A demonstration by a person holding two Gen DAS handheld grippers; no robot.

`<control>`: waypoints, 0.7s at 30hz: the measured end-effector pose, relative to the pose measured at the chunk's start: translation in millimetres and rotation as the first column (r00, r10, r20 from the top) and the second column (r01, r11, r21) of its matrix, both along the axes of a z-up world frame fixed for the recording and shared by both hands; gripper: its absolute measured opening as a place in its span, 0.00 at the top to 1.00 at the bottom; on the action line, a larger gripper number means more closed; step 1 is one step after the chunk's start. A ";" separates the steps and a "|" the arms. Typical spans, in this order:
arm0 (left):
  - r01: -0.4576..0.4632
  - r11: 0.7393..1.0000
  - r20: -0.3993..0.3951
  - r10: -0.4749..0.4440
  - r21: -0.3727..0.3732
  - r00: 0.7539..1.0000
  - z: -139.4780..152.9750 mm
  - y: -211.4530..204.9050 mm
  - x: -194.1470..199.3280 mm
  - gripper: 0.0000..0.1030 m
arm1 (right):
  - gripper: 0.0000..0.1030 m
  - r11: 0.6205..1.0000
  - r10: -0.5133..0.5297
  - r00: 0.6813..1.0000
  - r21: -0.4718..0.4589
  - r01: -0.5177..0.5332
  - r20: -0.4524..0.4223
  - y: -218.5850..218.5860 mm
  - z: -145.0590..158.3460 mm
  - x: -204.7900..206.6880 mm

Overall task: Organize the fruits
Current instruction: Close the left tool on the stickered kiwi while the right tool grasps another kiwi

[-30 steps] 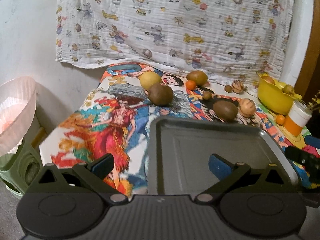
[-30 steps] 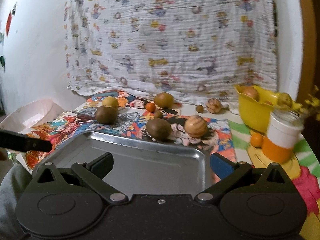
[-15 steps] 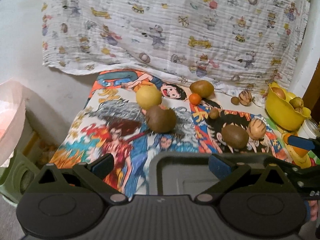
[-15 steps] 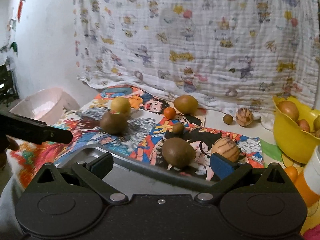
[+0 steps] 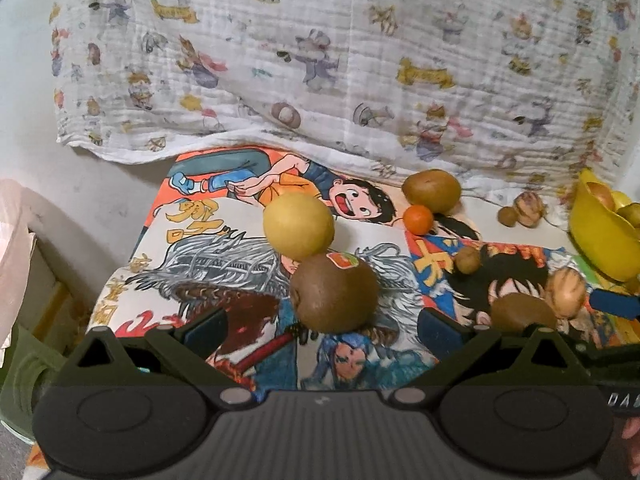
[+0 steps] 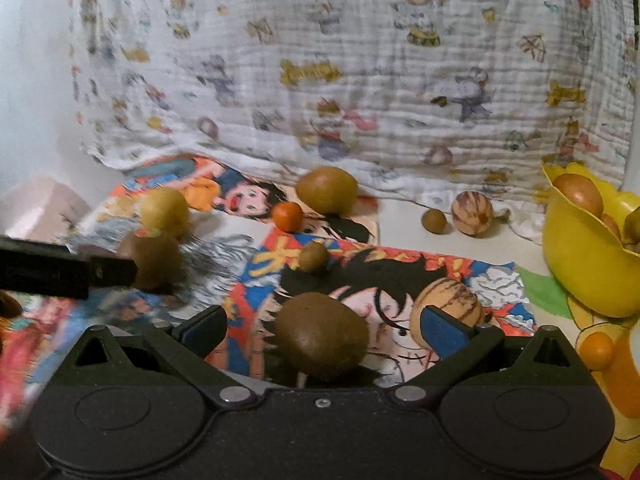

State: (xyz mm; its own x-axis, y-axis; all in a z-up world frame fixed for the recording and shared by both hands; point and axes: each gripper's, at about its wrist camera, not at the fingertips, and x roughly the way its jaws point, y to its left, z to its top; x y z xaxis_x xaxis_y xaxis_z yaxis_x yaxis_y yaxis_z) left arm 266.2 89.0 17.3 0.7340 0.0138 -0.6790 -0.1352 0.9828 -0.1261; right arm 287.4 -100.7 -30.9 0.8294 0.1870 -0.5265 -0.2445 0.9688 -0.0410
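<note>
1. Left wrist view: the left claw [image 5: 320,326] is spread wide and holds nothing. It sits low over the desk [image 5: 240,220], which is covered with bright comic posters.
2. A brown kiwi [image 5: 334,292] with a small sticker on top lies just beyond the claw, centred between its fingers but not touching them. This kiwi is the landmark for what follows.
3. A yellow pear [image 5: 298,226] sits just behind the kiwi, touching or nearly touching it. A small orange [image 5: 417,219] and a big greenish fruit [image 5: 431,191] lie further back to the right.
4. A yellow bowl [image 5: 600,240] already holding fruit stands well to the right of the kiwi.
5. Right wrist view: the right claw [image 6: 324,326] is also spread and empty. A second kiwi [image 6: 321,334] lies between its fingers, close to the claw body.
6. The sticker kiwi [image 6: 150,258] shows to the left, with the other claw's dark finger beside it. A striped fruit [image 6: 446,304] sits just right of the near kiwi.
7. Judgement: a kiwi is light, fuzzy and a little soft, so it should grip well but bruise if squeezed hard. The best hold is across its widest middle.
8. Both claws point forward and slightly down, roughly level.
</note>
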 end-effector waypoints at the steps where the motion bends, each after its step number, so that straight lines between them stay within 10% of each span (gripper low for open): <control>1: -0.003 1.000 -0.003 0.003 -0.003 1.000 -2.7 0.8 4.0 0.00 | 0.01 1.000 -0.006 1.000 -0.002 0.006 -0.002 0.7 -2.4 1.7; 21: 0.047 0.999 -0.012 -0.047 0.010 0.999 -37.6 -4.0 40.9 0.13 | 0.24 1.000 -0.017 0.996 -0.008 0.016 -0.090 13.0 -30.4 29.7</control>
